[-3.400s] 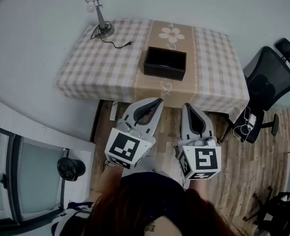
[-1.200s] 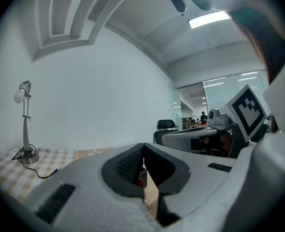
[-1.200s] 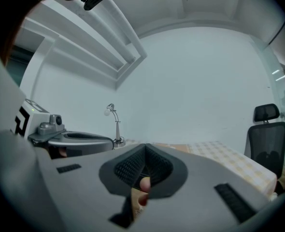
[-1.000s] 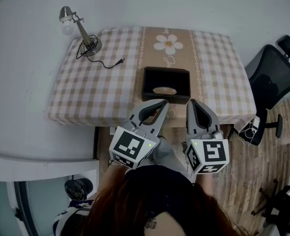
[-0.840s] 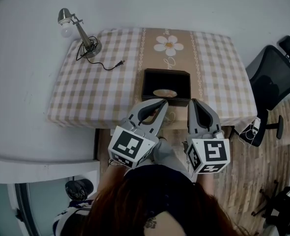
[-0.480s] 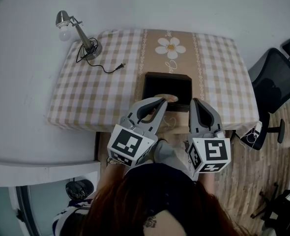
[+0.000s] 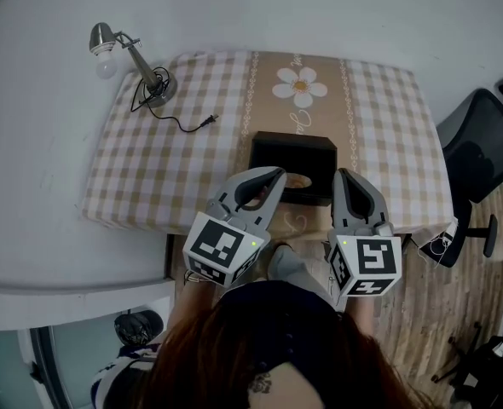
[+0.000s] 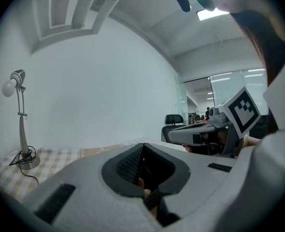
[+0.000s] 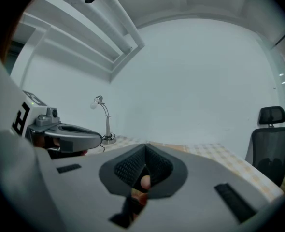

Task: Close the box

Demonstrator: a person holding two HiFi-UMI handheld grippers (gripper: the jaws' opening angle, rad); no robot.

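Observation:
A black box (image 7: 292,153) stands open near the front edge of the checked table (image 7: 183,152), with a tan object (image 7: 299,180) lying inside it. My left gripper (image 7: 277,174) is shut and empty, its tip over the box's near left corner. My right gripper (image 7: 344,175) is also shut and empty, just off the box's near right corner. In the left gripper view the shut jaws of the left gripper (image 8: 143,145) hide the box. The same holds for the right gripper (image 9: 145,146) in the right gripper view. No lid is visible.
A desk lamp (image 7: 125,52) with a loose black cord (image 7: 186,123) stands at the table's back left corner. A black office chair (image 7: 490,147) is at the right. A white wall runs behind the table. Wooden floor shows below the person.
Both grippers have come forward and closer to the table. Their tips now reach the box's near edge, where before they hung short of it. Both stayed shut.

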